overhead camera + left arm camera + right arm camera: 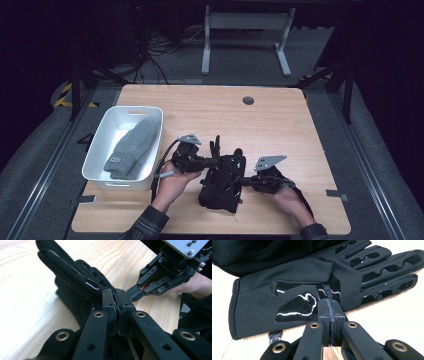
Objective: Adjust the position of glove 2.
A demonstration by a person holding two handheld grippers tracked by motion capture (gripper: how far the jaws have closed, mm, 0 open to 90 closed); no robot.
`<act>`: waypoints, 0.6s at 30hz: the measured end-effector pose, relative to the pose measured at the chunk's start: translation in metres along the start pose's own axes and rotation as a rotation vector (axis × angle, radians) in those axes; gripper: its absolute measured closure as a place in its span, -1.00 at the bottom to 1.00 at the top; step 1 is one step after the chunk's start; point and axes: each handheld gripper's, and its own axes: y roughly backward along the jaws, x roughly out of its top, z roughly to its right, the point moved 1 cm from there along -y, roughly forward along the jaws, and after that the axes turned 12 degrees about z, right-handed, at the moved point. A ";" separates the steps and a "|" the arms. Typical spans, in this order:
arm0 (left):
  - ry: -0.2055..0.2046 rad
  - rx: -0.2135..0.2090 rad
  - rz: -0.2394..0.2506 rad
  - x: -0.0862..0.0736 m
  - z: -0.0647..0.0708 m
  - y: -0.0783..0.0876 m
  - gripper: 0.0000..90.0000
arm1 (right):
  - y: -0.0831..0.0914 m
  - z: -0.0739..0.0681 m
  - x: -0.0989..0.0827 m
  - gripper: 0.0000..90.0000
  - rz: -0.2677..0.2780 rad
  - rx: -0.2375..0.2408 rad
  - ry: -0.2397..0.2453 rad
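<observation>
left claw (pixel 116 298): jaws pressed together, pinching the edge of the black glove (pixel 75 282) from the person's left side; a sliver of fabric shows between the pads in the left gripper view. right claw (pixel 329 306): jaws closed tight against each other at the near edge of the same glove, by its glossy palm patch; whether any fabric is caught between the pads cannot be told from the right gripper view. in the high view the left claw (pixel 216 161) and the right claw (pixel 243 181) meet the dark bundle from opposite sides, each gripper carried in one of the person's hands, forearms entering from the bottom edge. the black glove (pixel 222 180) lies on the counter (pixel 280 125) near its front edge, roughly at the middle, fingers pointing away from the person; in the right gripper view more black fabric lies behind it, whether a second glove cannot be told. left of the gloves, just beside the left hand, stands a white tub (pixel 97 150) on the counter, apart from the gloves. inside it lies a grey knitted glove (pixel 131 147), stretched lengthwise along the tub. a round dark grommet (pixel 248 100) sits in the counter's far portion, well apart from the work.
</observation>
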 end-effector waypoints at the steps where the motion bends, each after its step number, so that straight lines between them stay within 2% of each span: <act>1: -0.003 -0.002 -0.001 0.000 0.000 -0.001 0.95 | -0.002 -0.001 0.001 1.00 0.003 0.001 0.003; 18: -0.014 0.001 -0.052 -0.005 0.001 -0.027 0.95 | -0.030 -0.011 0.014 1.00 0.020 0.007 0.059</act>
